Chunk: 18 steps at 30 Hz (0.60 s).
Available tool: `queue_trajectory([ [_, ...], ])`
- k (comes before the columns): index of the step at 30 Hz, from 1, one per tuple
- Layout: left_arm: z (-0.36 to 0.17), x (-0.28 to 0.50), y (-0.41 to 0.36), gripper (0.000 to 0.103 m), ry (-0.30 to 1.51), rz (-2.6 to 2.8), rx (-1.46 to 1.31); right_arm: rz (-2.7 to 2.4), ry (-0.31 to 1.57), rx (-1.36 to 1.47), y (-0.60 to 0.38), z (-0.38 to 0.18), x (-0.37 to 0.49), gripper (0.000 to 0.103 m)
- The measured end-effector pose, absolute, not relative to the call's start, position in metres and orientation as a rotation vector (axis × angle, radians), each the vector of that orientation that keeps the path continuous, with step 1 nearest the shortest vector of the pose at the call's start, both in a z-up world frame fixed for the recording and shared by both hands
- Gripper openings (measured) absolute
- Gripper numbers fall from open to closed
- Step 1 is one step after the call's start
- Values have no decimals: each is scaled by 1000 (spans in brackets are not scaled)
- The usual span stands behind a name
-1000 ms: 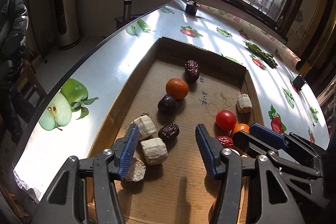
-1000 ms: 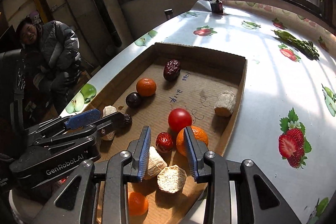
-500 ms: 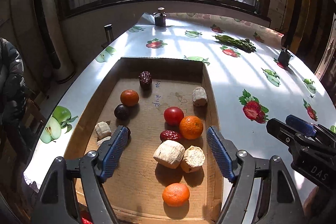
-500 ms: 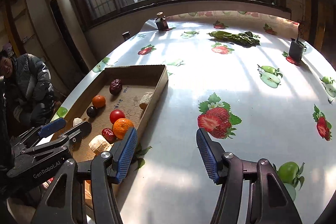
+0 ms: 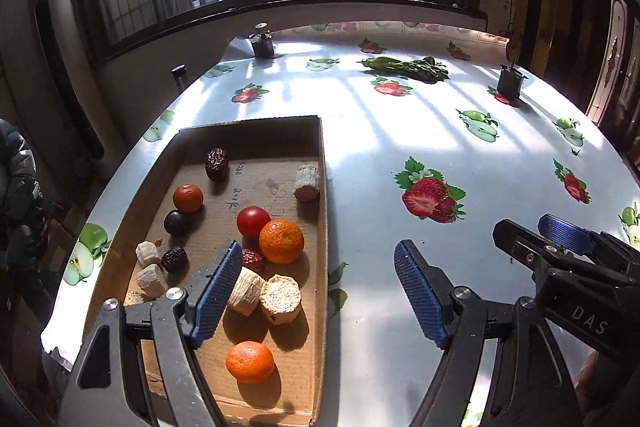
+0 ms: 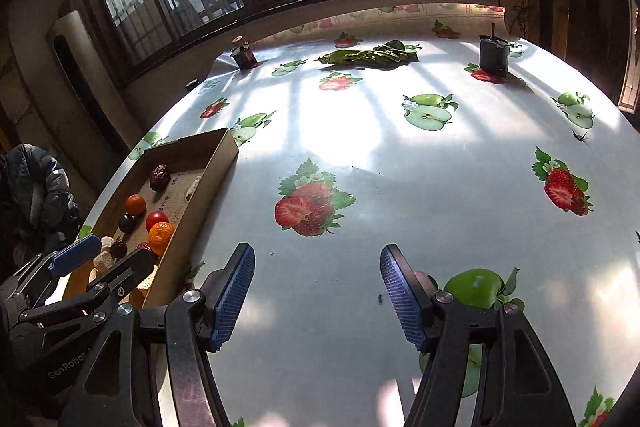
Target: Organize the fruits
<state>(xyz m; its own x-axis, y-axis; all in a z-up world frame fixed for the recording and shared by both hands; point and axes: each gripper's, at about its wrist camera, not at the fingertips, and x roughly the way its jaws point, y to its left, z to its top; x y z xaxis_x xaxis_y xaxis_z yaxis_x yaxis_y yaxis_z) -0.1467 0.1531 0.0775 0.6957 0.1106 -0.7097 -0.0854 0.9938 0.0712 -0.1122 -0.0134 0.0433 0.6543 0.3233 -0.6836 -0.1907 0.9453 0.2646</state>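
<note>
A shallow cardboard tray (image 5: 322,211) sits on the left of the table. It holds oranges (image 5: 281,241), a red tomato (image 5: 253,221), dark dates (image 5: 217,163), a dark plum (image 5: 176,221) and several pale root chunks (image 5: 280,298). My left gripper (image 5: 320,297) is open and empty, straddling the tray's right wall from above. My right gripper (image 6: 316,293) is open and empty over bare tablecloth, to the right of the tray (image 6: 208,183). It also shows at the right in the left wrist view (image 5: 568,243).
The round table (image 6: 400,167) has a glossy fruit-print cloth. A bunch of green vegetables (image 6: 372,58), a small dark jar (image 6: 244,55) and a dark cup (image 6: 494,53) stand at the far side near the windows. A person in a dark jacket (image 6: 36,187) sits at the left.
Both grippers have pulled back from the tray and swung right, and both have opened wider. The right gripper has left the fruit and now hangs over the tablecloth.
</note>
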Motion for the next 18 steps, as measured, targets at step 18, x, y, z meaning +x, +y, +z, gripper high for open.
queue_trajectory([
  [18,86,-154,156,82,744,167,-7,298,790,116,-2,42,-125,75],
])
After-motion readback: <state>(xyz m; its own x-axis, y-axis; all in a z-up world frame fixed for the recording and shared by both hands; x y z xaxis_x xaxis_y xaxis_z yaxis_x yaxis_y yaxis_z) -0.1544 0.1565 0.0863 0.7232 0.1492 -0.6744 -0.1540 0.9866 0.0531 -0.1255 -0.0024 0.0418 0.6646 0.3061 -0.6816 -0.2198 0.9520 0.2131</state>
